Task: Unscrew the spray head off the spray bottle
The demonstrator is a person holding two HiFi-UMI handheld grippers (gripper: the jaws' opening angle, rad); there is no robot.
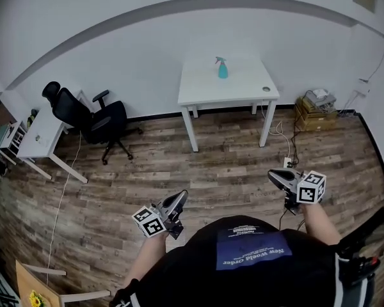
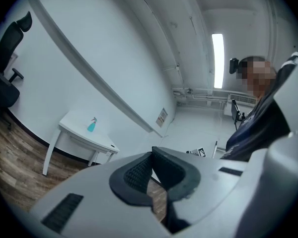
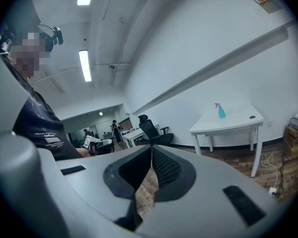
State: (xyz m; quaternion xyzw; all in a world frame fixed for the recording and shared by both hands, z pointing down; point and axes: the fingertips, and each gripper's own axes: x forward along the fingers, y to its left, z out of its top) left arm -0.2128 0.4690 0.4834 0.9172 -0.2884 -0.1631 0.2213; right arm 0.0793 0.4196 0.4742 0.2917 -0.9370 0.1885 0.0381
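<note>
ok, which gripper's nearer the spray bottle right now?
Right, slightly. The right gripper is further forward, right of the spray bottle; the left gripper sits further back, left of it.

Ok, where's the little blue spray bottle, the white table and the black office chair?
little blue spray bottle (image 1: 223, 72): head view, on its blue body.
white table (image 1: 244, 85): head view, on the bare top right of the bottle.
black office chair (image 1: 109, 121): head view, on its seat.

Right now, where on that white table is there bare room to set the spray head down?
From the spray bottle left to the table edge is bare, and the front strip too. The right side is free up to a small dark spot. The only clutter is a crate on the floor at its right.
</note>
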